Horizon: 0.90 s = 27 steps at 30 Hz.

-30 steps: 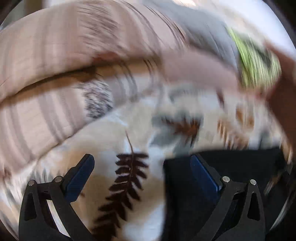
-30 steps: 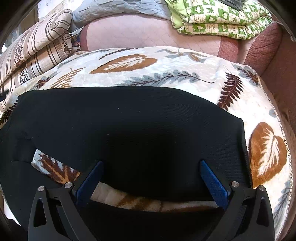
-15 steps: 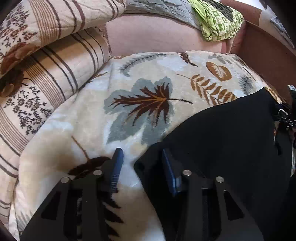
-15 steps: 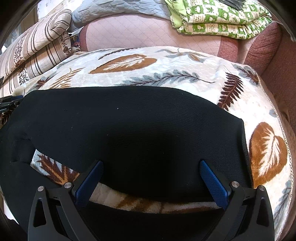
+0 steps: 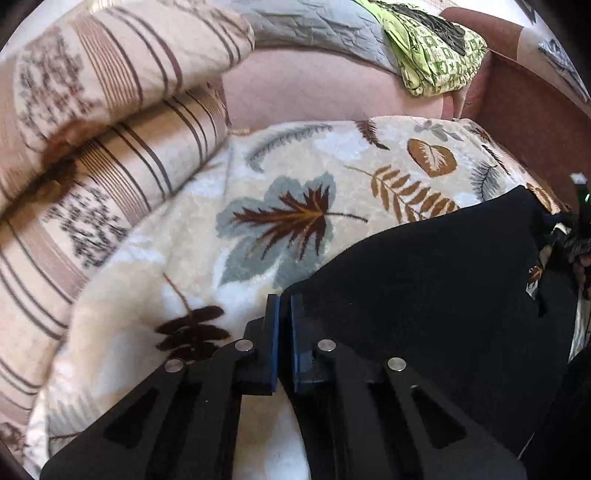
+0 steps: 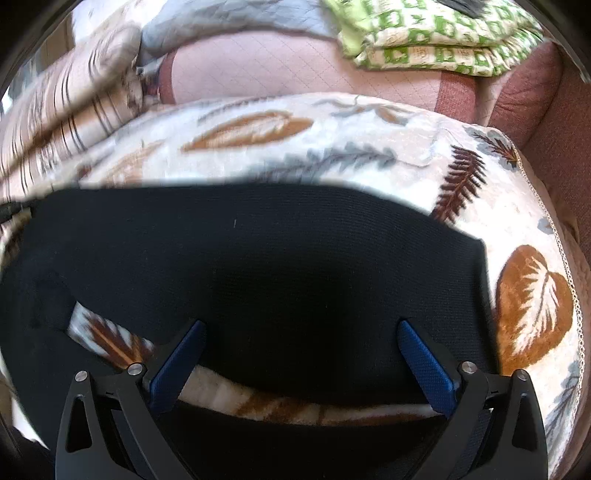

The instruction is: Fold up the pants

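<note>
Black pants (image 5: 436,280) lie spread on a cream blanket with leaf prints (image 5: 280,206). In the left wrist view my left gripper (image 5: 283,306) is shut on the near left corner of the pants, blue pads pressed together on the black cloth. In the right wrist view the pants (image 6: 258,266) fill the middle, with a strip of blanket showing between two layers near the bottom. My right gripper (image 6: 301,328) is open wide over the pants, holding nothing.
Striped beige pillows (image 5: 122,122) are stacked at the left. A grey quilt (image 5: 317,26) and a folded green patterned blanket (image 6: 436,37) lie on the pink sofa back (image 6: 280,70). A brown armrest (image 6: 554,122) is at the right.
My left gripper swung over to the pants' corner and closed on it, from wide open to shut. My right gripper stayed open, with a slight shift of view.
</note>
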Each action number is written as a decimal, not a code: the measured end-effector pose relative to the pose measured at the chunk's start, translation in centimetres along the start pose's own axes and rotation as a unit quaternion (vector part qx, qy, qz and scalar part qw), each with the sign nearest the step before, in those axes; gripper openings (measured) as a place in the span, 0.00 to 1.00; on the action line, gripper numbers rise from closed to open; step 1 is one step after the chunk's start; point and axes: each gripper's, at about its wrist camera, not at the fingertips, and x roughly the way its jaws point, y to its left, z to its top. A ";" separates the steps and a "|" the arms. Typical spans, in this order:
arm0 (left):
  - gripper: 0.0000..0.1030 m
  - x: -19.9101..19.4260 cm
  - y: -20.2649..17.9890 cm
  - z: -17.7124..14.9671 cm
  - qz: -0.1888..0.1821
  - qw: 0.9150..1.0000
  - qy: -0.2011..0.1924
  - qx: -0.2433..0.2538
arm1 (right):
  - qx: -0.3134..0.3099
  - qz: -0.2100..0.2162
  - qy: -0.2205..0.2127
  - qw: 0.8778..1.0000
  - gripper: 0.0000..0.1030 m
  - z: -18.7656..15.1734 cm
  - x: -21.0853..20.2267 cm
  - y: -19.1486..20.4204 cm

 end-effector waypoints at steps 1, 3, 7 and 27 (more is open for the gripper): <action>0.03 -0.5 -0.3 0.2 0.011 1.000 -0.001 0.001 | 0.029 0.001 -0.044 0.999 0.93 0.8 -1.6 -1.5; 0.03 -1.4 -1.0 0.7 0.036 0.999 -0.004 -0.003 | 0.093 -0.012 -0.103 0.990 0.96 1.6 -3.8 -5.1; 0.03 -2.8 -2.7 1.7 0.081 0.996 -0.011 -0.022 | 0.266 0.037 -0.091 0.959 0.96 0.9 -3.2 -13.9; 0.03 -2.6 -1.4 3.6 0.102 0.987 -0.013 -0.121 | 0.305 0.152 0.011 0.940 0.06 1.7 3.8 -16.7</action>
